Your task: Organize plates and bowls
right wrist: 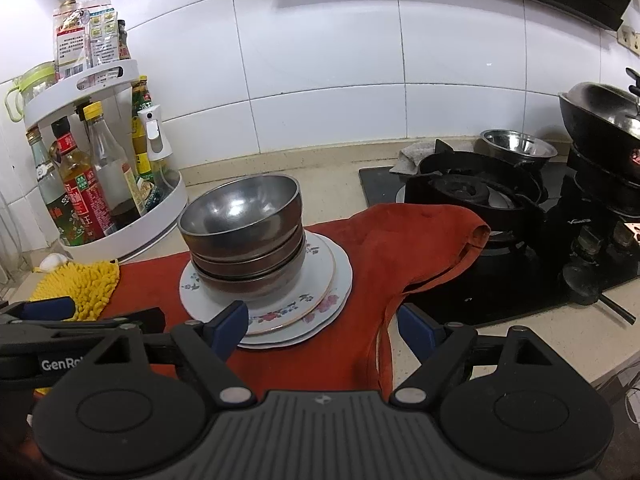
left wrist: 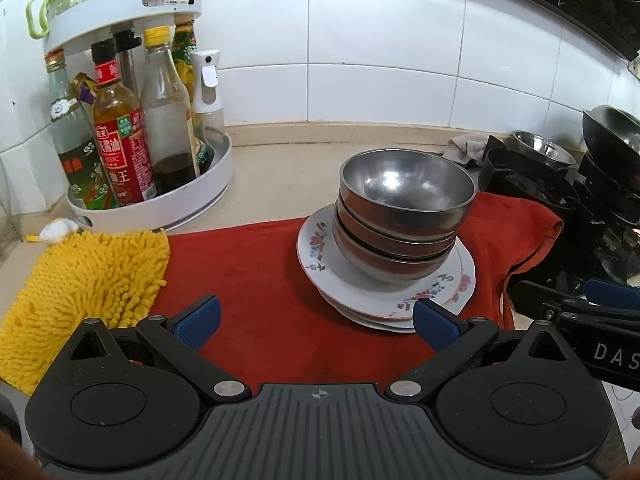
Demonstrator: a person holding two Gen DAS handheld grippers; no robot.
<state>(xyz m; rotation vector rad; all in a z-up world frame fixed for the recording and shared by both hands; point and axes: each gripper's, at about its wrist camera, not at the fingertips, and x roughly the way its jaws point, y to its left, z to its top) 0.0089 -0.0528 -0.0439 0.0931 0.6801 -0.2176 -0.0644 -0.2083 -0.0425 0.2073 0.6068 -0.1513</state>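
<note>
Three nested steel bowls (left wrist: 404,216) stand upright on a stack of floral plates (left wrist: 360,294), which lies on a red cloth (left wrist: 260,272). My left gripper (left wrist: 316,322) is open and empty, low over the cloth just in front of the plates, its right pad near the plate rim. In the right wrist view the bowls (right wrist: 244,228) and plates (right wrist: 320,300) sit left of centre. My right gripper (right wrist: 322,328) is open and empty in front of the plates, its left pad near the rim. The left gripper (right wrist: 48,312) shows at the left edge.
A white two-tier rack of sauce bottles (left wrist: 132,152) stands at the back left. A yellow chenille mitt (left wrist: 80,288) lies on the left. A black gas stove (right wrist: 500,208) with a wok (right wrist: 600,120) and a steel bowl (right wrist: 516,146) is on the right. A tiled wall lies behind.
</note>
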